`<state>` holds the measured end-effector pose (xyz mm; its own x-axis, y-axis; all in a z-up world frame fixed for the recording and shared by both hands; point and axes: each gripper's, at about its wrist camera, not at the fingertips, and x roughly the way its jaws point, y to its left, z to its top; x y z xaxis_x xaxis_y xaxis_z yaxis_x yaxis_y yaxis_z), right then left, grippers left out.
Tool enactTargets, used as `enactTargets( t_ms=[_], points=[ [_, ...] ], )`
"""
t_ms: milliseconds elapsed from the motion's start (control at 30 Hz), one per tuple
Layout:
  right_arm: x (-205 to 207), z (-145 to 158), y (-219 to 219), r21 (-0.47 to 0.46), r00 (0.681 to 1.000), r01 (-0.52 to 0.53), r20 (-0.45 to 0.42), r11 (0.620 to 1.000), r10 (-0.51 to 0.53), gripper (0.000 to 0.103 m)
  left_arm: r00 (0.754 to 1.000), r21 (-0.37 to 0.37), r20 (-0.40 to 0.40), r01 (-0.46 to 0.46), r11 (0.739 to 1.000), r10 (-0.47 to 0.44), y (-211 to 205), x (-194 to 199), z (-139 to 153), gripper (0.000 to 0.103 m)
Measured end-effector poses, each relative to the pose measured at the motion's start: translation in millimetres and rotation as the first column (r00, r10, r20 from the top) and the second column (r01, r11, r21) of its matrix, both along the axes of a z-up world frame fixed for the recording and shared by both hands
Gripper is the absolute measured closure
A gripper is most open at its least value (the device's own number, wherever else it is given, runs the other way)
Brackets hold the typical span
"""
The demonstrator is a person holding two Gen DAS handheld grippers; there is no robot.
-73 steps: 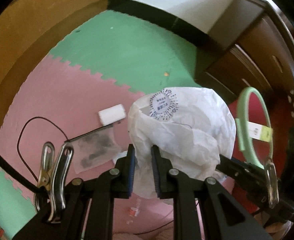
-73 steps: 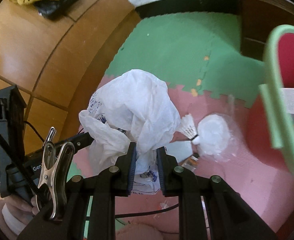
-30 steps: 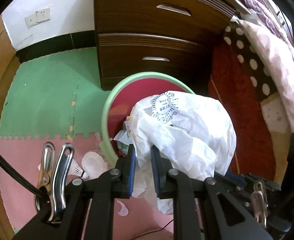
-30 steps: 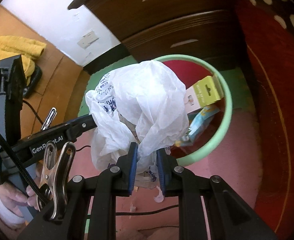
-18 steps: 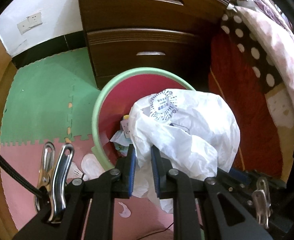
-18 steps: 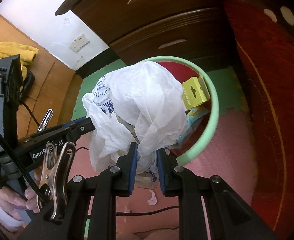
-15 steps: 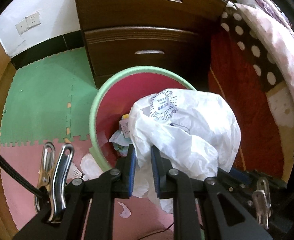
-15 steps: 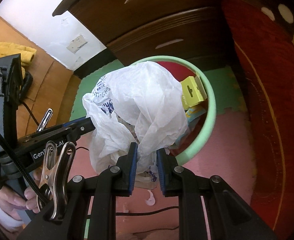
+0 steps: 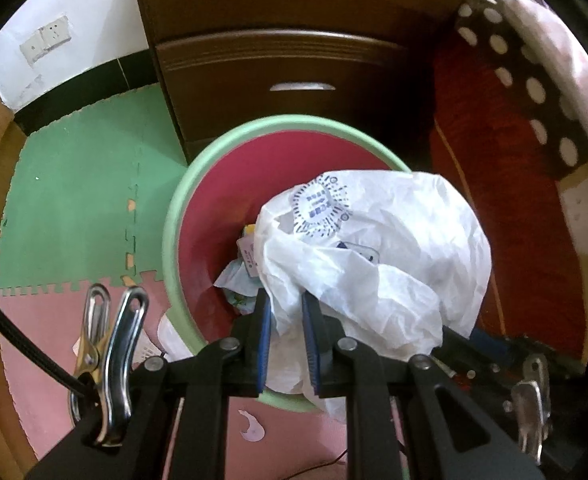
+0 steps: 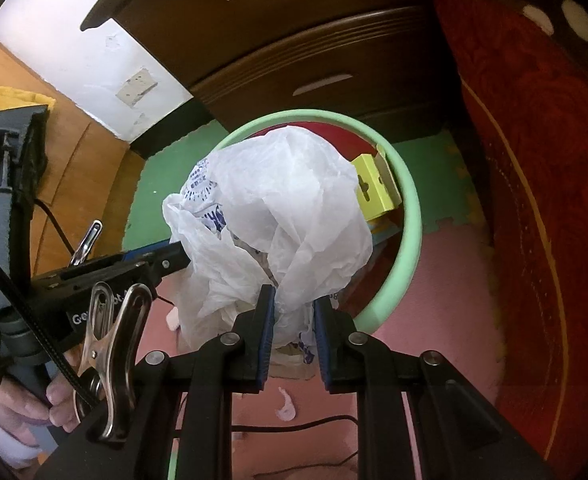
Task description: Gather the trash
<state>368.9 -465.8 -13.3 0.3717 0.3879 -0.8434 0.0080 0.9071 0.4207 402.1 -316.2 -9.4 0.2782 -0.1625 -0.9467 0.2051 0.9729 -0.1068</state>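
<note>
Plastic bag (image 9: 394,248), gripped by both claws, now hangs lower over the bin (image 9: 174,216).

Both fisheye views look steeply down along their own fingers from close above the floor. The left wrist view faces the green-rimmed bin (image 9: 182,216) with the dresser (image 9: 294,60) at twelve o'clock and the right gripper (image 9: 454,336) entering at four. The right wrist view has the same bin (image 10: 408,216) just ahead, the left gripper (image 10: 178,254) coming in from nine. Both share the white plastic bag (image 9: 394,256), bin, dresser and foam floor mat (image 9: 74,200).
</note>
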Motion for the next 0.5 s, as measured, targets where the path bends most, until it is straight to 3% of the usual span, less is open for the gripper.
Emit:
enactTargets(
  t_ms=[500],
  points=[
    [22,-23,-7,-0.039,1.000,0.027,-0.011,0.999,-0.027,0.082,0.999,0.039,-0.039,-0.002,0.999,0.004,-4,11,-31,0.087]
  ],
)
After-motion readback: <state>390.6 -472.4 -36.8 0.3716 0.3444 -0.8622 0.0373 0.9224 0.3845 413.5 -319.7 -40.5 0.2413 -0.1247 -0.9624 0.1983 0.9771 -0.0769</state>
